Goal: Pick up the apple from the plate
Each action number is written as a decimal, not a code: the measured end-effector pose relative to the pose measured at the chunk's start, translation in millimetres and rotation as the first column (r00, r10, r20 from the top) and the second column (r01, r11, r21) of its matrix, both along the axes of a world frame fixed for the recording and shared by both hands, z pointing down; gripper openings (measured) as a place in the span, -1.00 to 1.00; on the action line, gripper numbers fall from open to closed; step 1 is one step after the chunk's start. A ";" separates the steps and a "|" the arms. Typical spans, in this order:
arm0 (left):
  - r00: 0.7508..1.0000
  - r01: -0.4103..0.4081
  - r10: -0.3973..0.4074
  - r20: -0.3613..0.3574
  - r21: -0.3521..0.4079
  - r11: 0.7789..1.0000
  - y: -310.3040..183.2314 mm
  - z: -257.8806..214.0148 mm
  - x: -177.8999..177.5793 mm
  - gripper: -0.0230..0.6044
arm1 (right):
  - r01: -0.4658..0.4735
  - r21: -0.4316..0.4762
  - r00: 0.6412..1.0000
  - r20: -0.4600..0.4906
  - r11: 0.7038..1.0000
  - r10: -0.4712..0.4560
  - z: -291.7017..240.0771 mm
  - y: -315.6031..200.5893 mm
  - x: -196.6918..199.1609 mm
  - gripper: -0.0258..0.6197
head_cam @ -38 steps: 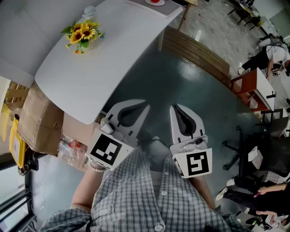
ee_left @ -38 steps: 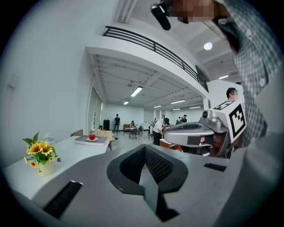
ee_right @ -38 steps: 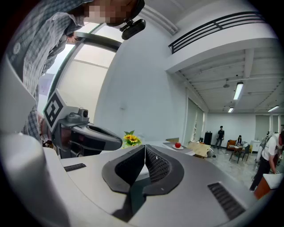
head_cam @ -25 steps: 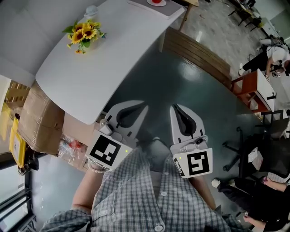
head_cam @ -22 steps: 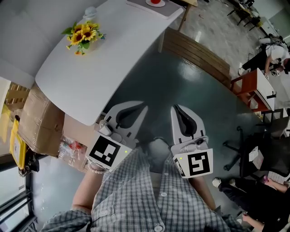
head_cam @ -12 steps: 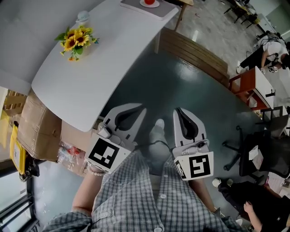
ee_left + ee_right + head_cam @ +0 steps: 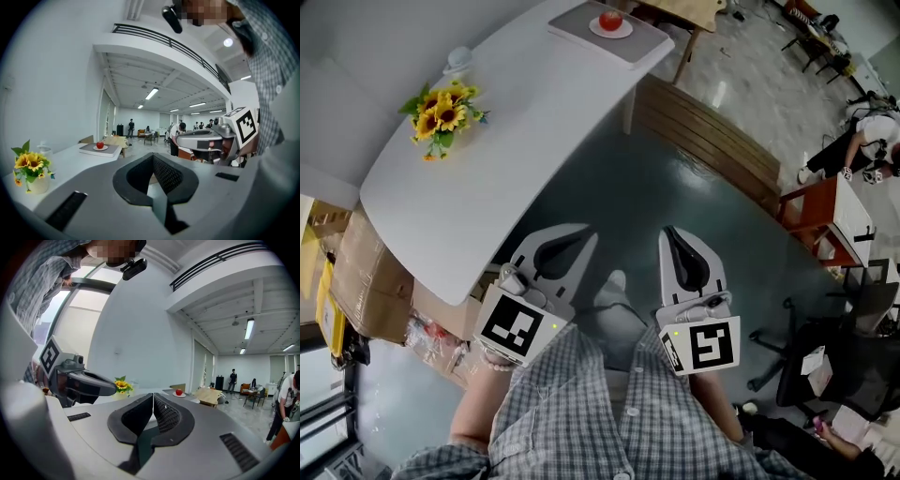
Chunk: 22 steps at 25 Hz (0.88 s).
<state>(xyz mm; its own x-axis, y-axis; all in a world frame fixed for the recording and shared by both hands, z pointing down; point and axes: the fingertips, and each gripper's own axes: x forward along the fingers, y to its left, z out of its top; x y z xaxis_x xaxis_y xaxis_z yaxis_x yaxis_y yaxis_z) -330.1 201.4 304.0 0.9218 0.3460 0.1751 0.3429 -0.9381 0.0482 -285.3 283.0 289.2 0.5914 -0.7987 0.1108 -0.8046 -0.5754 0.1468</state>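
The apple [image 7: 610, 20] is seen on its plate [image 7: 624, 32] at the far end of the counter [image 7: 516, 112], well apart from the left gripper [image 7: 583, 237] and right gripper [image 7: 671, 236] — both held with jaws pressed together, empty. It is judged firm, smooth, fairly light — best gripped across its middle.

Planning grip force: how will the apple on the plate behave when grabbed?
The apple looks round, so it probably rolls if nudged. It looks whole, so it is likely firm in a grip. The small plate under it may slide.
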 end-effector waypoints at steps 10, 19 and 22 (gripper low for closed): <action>0.997 0.078 -0.078 -0.028 0.018 0.997 30.2 -9.4 102.8 -0.91 | 0.050 0.017 0.998 0.027 0.999 -0.050 2.2 31.3 119.4 -0.85; 0.995 0.094 -0.094 0.034 0.014 0.995 27.9 6.0 140.1 -0.91 | 0.054 0.012 0.996 0.064 0.998 -0.055 18.7 31.7 161.3 -0.85; 0.995 0.089 -0.089 0.051 0.007 0.996 21.9 12.9 160.2 -0.91 | 0.042 -0.001 0.997 0.070 0.999 -0.042 25.4 32.9 173.5 -0.85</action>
<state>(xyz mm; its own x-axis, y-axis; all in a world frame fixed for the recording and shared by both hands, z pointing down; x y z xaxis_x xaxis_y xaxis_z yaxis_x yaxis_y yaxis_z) -169.9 223.3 316.9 0.9387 0.2620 0.2242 0.2553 -0.9651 0.0592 -111.9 315.8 314.6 0.5481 -0.8224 0.1526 -0.8364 -0.5407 0.0900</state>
